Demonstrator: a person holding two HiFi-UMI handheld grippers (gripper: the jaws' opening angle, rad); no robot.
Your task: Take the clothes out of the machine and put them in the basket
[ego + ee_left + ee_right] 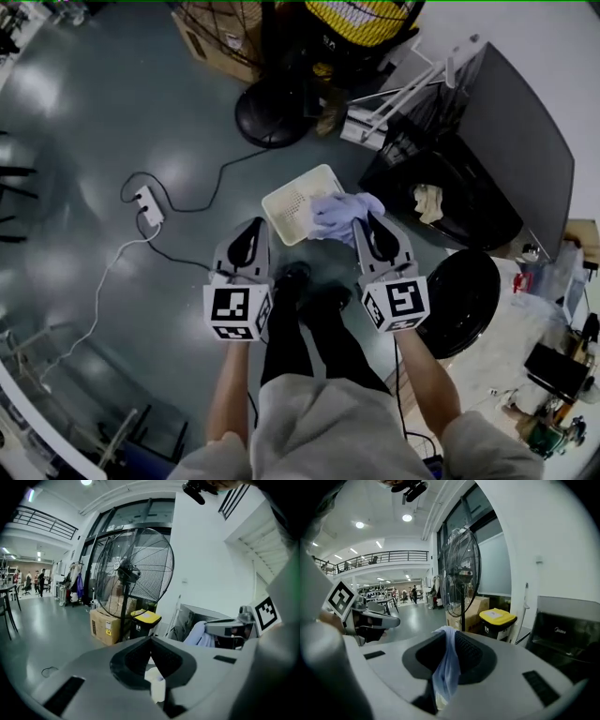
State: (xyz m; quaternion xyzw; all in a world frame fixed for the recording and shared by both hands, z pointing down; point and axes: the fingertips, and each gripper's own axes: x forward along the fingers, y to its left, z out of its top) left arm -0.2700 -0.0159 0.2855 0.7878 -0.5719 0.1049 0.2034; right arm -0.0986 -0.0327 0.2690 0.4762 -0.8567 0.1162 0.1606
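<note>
Right gripper (375,231) jaws are clamped on a pale lavender cloth (339,214); in the right gripper view the fabric hangs down out of the closed jaws; the cloth sits at the 3 o'clock edge of the white basket (289,202), overlapping its rim, can't tell if it's touching; the basket is on the floor at 12 o'clock from the person's shoes; left gripper (251,232) is at 9 o'clock of the right one, level with it, jaws together, no clothing in them; the dark machine (497,169) is at 2 o'clock, open; a light-coloured garment (428,202) is inside it; its round door (466,300) is swung out at 3 o'clock; fan base (272,117) at 12 o'clock past the basket; power strip (148,204) on the floor at 10 o'clock
</note>
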